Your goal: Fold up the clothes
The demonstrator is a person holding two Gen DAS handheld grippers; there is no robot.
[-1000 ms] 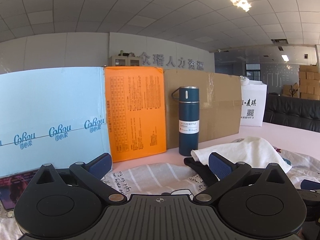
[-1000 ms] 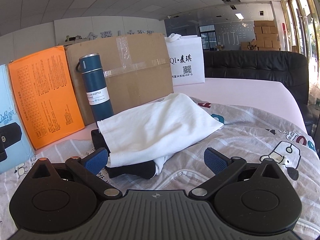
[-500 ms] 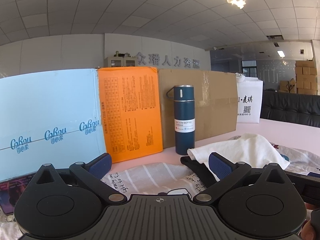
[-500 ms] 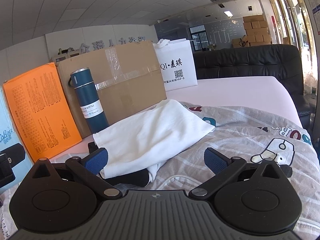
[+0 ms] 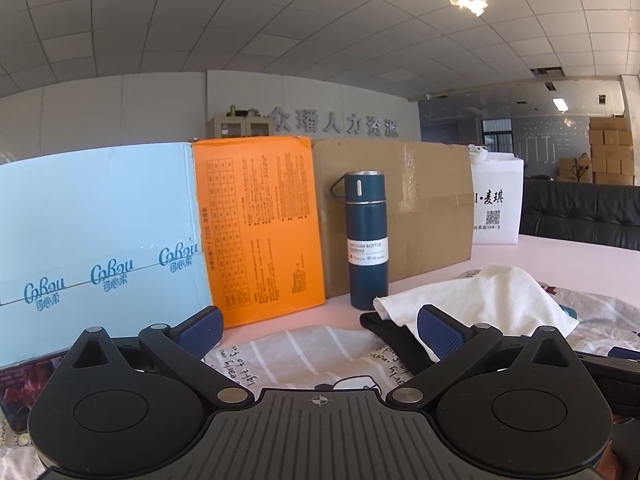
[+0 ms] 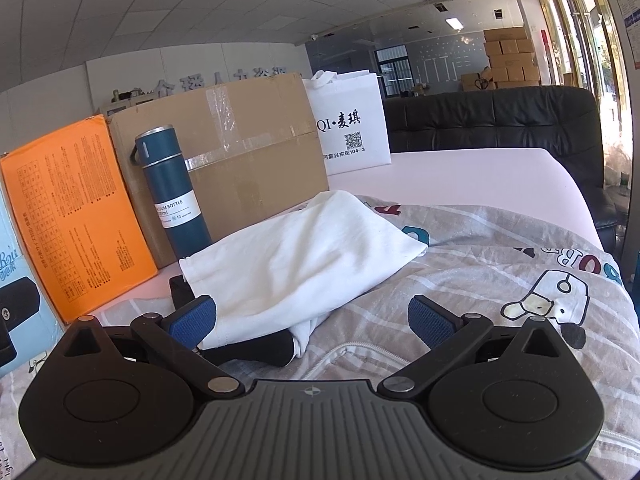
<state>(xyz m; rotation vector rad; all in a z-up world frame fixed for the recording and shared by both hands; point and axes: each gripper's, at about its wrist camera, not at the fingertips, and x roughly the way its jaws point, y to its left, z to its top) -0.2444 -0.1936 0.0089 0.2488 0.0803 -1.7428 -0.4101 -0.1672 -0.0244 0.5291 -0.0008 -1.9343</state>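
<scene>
A white garment [image 6: 304, 252] lies folded in a loose heap on a dark garment [image 6: 256, 350], both on a cartoon-print sheet [image 6: 500, 280]. In the left wrist view the white garment [image 5: 480, 300] lies right of centre over the dark one [image 5: 392, 330]. My right gripper [image 6: 312, 320] is open and empty, just in front of the heap, its left fingertip [image 6: 192, 322] close to the white cloth. My left gripper [image 5: 320, 326] is open and empty, to the left of the heap above the striped sheet [image 5: 304, 352].
A blue vacuum bottle [image 5: 366, 240] stands behind the clothes. Behind it stand a light blue box [image 5: 96, 232], an orange box [image 5: 260, 224], a brown carton [image 5: 420, 208] and a white bag [image 5: 496, 200]. A black sofa [image 6: 500, 120] is beyond the pink table [image 6: 460, 176].
Both views have shifted slightly: the scene sits a little lower in the right wrist view and the bottle a little left in the left wrist view. The clothes have not moved.
</scene>
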